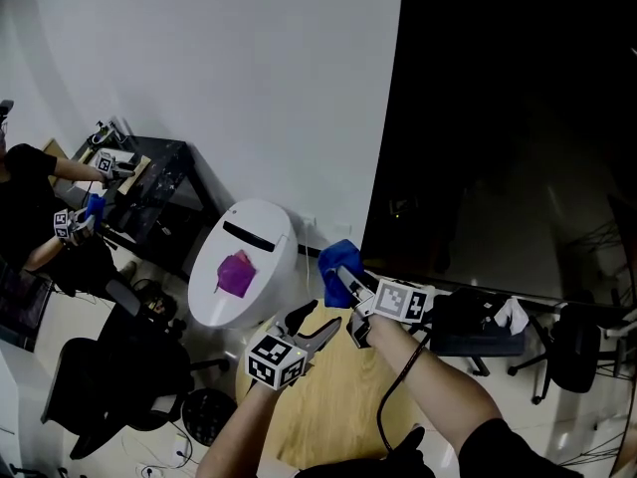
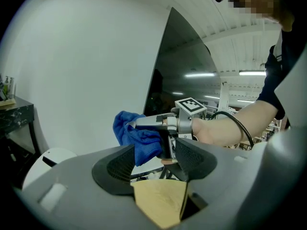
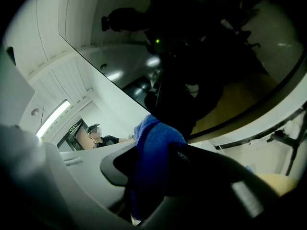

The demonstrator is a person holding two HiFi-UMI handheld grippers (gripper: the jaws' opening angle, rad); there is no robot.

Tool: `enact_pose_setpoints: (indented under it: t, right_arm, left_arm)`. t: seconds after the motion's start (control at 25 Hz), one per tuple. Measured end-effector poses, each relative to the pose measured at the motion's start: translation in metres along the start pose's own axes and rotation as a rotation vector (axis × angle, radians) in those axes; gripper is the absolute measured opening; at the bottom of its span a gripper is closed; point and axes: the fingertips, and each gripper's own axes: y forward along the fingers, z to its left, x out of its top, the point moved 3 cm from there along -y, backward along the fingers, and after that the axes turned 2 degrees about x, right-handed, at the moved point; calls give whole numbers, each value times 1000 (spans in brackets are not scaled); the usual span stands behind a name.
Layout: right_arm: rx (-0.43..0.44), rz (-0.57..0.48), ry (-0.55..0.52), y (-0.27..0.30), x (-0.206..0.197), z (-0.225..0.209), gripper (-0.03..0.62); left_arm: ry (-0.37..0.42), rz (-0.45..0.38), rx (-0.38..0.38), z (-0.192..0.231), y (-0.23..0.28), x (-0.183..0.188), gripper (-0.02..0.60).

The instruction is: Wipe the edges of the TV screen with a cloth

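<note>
Nearest, the left tool hangs with its jaws apart and empty. Just beyond, the right tool is clamped on a bunched blue cloth near the lower left corner of the TV screen. The cloth looks soft, light and limp, so gripping its bunched middle seems best. The screen likely wants gentle pressure.

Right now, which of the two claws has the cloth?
The right claw, shut on the blue cloth beside the TV's lower left corner. The left claw is open and holds nothing.
</note>
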Motion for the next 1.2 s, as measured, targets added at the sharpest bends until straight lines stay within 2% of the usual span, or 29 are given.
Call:
enact_pose_setpoints:
  t: [0.32,0.52,0.88,1.2]
  right_arm:
    - [31,-32,-29,-2,24,27,130]
    - [65,-64,-63,-6,41,51,130]
    - [135,-114,-98,-17,78,105,130]
    - [193,-152,-134,-29,120,165,130]
  left_arm:
    - [26,-23,-7,-8,6,19,255]
    - [36,-67,-1,-13,3,38,255]
    - [121,-99,22,-20,-13,90,255]
    - [220,-164,36,-24,-37,155,255]
